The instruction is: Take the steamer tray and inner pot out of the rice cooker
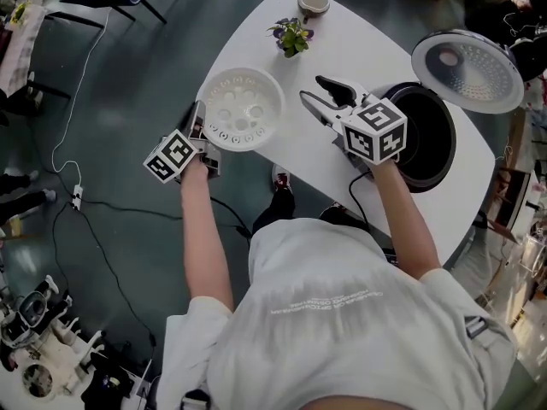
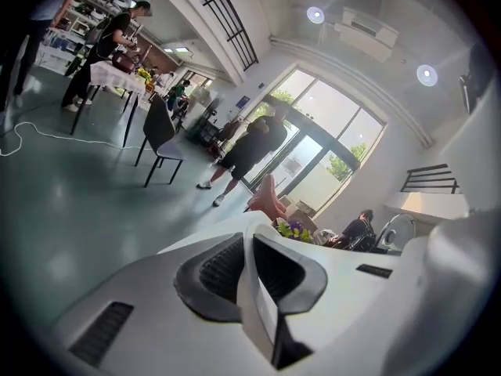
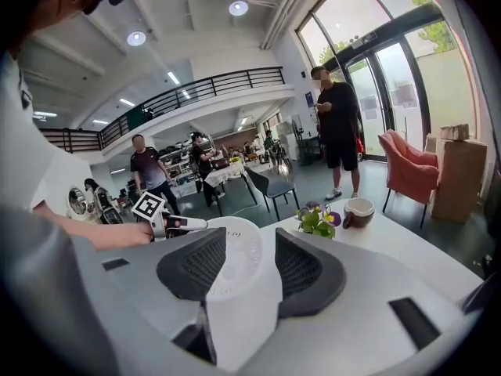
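steamer tray (image 1: 242, 108) matt white plastic; table (image 1: 367, 49) smooth

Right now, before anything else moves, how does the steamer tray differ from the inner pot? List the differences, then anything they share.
The steamer tray is white and pierced with holes; the inner pot is dark. The steamer tray is out, gripped at its rim by the left gripper; the inner pot sits in the rice cooker. Both are round.

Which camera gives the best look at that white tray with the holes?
The head view: it shows the whole round steamer tray from above, its rim pinched by the left claw. The right gripper view catches part of the tray beyond its jaws; the left gripper view shows only its rim edge-on.
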`<state>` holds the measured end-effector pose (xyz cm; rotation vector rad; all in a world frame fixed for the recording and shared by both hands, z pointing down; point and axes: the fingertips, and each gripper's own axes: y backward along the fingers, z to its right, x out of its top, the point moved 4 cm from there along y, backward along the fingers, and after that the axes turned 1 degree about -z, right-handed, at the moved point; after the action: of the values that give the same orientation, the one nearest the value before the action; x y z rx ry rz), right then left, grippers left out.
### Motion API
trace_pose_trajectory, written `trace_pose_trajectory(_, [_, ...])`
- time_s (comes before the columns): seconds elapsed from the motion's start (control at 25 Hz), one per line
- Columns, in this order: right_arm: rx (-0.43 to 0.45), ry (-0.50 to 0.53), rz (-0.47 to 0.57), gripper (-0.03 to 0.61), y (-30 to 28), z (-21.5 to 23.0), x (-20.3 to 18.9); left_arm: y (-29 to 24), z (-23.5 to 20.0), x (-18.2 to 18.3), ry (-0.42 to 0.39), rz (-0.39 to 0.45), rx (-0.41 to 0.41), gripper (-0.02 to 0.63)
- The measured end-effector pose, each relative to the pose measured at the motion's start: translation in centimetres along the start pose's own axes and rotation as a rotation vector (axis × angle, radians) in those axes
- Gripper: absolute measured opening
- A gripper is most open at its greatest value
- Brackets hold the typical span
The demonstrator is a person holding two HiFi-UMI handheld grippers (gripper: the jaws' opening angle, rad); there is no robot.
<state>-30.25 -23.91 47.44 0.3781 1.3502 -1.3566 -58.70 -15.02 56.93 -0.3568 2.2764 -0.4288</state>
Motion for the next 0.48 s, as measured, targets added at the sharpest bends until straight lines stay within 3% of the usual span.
trace_pose_trajectory(0.2, [-0.016,-0.033,-0.045,0.209,-2.5,0.7,-1.3,-4.2,-3.4,-0.9,0.021,-0.063,-0.005,0.049])
trace_pose_trajectory(0.48, [-0.049,-0.057,-0.06,0.209,-2.5,2.3,-1.3,-8.5,-3.2,-1.5,0.025,-0.08,-0.024,0.052])
